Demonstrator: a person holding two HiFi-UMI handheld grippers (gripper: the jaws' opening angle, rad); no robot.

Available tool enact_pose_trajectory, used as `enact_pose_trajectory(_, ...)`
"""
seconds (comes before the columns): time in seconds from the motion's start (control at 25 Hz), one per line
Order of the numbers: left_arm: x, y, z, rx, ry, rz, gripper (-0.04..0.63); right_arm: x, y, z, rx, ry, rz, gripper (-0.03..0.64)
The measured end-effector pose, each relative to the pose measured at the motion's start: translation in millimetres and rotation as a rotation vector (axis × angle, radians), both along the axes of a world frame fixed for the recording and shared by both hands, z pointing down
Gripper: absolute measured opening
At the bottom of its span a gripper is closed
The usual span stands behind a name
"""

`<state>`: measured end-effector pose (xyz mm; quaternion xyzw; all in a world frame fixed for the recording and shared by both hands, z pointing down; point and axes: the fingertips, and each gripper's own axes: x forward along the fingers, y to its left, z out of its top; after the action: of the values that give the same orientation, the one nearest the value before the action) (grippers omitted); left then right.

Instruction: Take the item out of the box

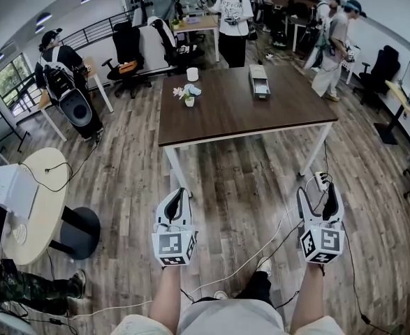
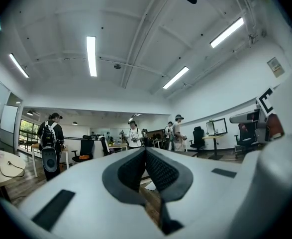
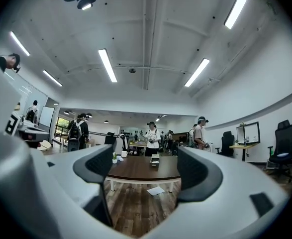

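Note:
A small open box [image 1: 259,81] lies on the far right part of a dark brown table [image 1: 246,117]; what it holds I cannot make out. In the right gripper view the box [image 3: 155,159] shows small on the table [image 3: 141,172], straight ahead. Both grippers hang over the wooden floor, well short of the table's near edge. My left gripper [image 1: 181,192] has its jaws together with nothing in them, and its own view shows the gripper [image 2: 146,151] with its pads meeting. My right gripper [image 1: 317,189] stands wide open and empty, the right gripper [image 3: 145,161] framing the table.
A white cup [image 1: 192,74] and a small potted plant [image 1: 189,96] stand at the table's far left. Cables and a power strip [image 1: 321,180] lie on the floor by my right gripper. A round white table [image 1: 30,208] stands at the left. Several people and office chairs are beyond the table.

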<state>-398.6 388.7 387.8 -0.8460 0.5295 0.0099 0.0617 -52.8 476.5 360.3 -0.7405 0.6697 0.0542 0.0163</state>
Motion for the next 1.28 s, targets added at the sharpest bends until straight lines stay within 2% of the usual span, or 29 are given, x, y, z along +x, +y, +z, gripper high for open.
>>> enact_pose_trajectory(0.24, 16.7, -5.8, 10.0, -0.023, -0.015, 0.02, 0.0, 7.8, -2.6, 14.6, -0.031, -0.002, 0.004, 0.399)
enact_pose_trajectory(0.48, 54.7, -26.5, 27.2, -0.064, -0.041, 0.042, 0.0, 42.9, -12.3, 37.4, -0.075, -0.033, 0.034, 0.399)
enact_pose_trajectory(0.8, 138.9, -83.3, 41.7, -0.086, -0.07, 0.047, 0.0, 123.8, -61.9, 68.5, -0.124, -0.091, 0.045, 0.394)
enact_pose_trajectory(1.28, 267.9, -170.7, 22.5, -0.077, -0.076, -0.013, 0.0, 247.0, -167.6, 51.8, -0.132, -0.047, -0.07, 0.388)
